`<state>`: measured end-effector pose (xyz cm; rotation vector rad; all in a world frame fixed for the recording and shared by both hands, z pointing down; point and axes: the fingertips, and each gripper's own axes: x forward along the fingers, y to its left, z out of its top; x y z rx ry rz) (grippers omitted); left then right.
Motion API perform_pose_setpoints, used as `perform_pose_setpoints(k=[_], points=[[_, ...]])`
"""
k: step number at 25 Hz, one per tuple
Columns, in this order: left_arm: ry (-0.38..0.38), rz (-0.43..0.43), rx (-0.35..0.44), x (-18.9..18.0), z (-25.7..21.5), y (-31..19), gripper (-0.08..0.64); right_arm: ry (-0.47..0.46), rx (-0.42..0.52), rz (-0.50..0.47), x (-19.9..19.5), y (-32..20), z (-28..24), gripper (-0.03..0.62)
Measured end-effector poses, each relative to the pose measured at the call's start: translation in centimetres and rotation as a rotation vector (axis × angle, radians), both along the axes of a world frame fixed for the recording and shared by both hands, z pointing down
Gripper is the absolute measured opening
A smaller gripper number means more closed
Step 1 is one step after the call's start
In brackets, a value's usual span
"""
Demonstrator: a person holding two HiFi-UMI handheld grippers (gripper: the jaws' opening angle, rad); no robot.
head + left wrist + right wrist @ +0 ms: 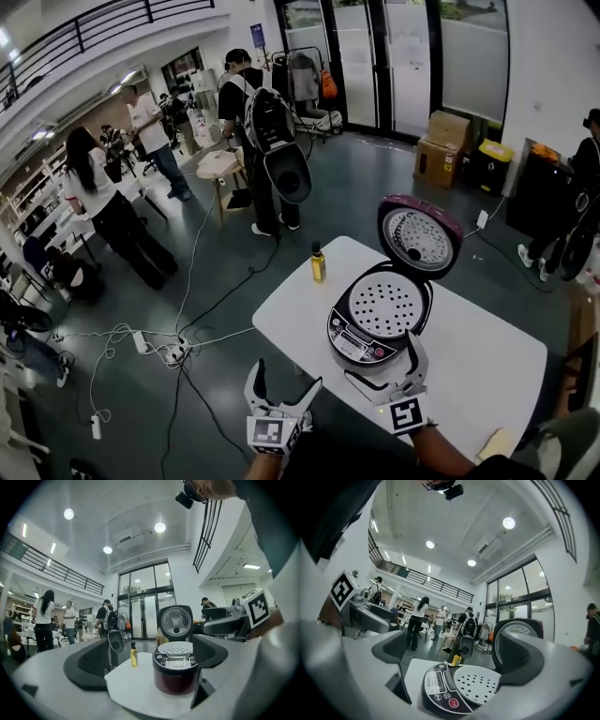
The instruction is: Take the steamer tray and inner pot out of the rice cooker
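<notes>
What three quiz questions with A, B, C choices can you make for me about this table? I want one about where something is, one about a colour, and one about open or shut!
1. Where does the small yellow bottle with a black cap stand?
A. On a chair
B. On the floor
C. On the white table

2. What colour is the round holed steamer tray in the dark red rice cooker?
A. Green
B. White
C. Blue

3. How is the cooker's round lid?
A. Open, tipped up
B. Shut
C. Lying flat on the table

Answers:
1 C: the head view shows the bottle upright on the tabletop.
2 B: the tray looks white in all three views.
3 A: the lid stands up behind the tray, with its inner side showing.
</notes>
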<state>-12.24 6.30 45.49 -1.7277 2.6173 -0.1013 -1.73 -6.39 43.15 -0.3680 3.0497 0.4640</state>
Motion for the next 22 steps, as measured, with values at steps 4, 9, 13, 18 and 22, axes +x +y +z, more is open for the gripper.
perform_pose_setpoints(k=[4, 9, 13, 18, 22], points=[[-0.003, 0.074, -0.008, -2.6, 1.0, -4.1, 0.551, 0.004, -0.045, 0.048, -1.9, -2.4, 1.6, 0.592], [0.009, 0.209, -0.029, -6.7, 0.9, -10.0, 0.551, 0.006, -0.053, 0.142, -4.8, -6.1, 1.0, 0.592], [-0.002, 0.351, -0.051, -8.8, 0.5, -14.4, 0.54, 0.025, -0.06, 0.24, -6.5, -9.0, 0.8, 0.592], [0.001, 0.492, -0.064, -10.9, 0.6, -18.4, 0.528, 0.067, -0.062, 0.381, -7.8, -11.5, 1.5, 0.592], [-0.048, 0.616, -0.082, -10.7, 1.0, -21.5, 0.522, 0.081, -0.103, 0.521, -6.6, -14.0, 2.2, 0.592]])
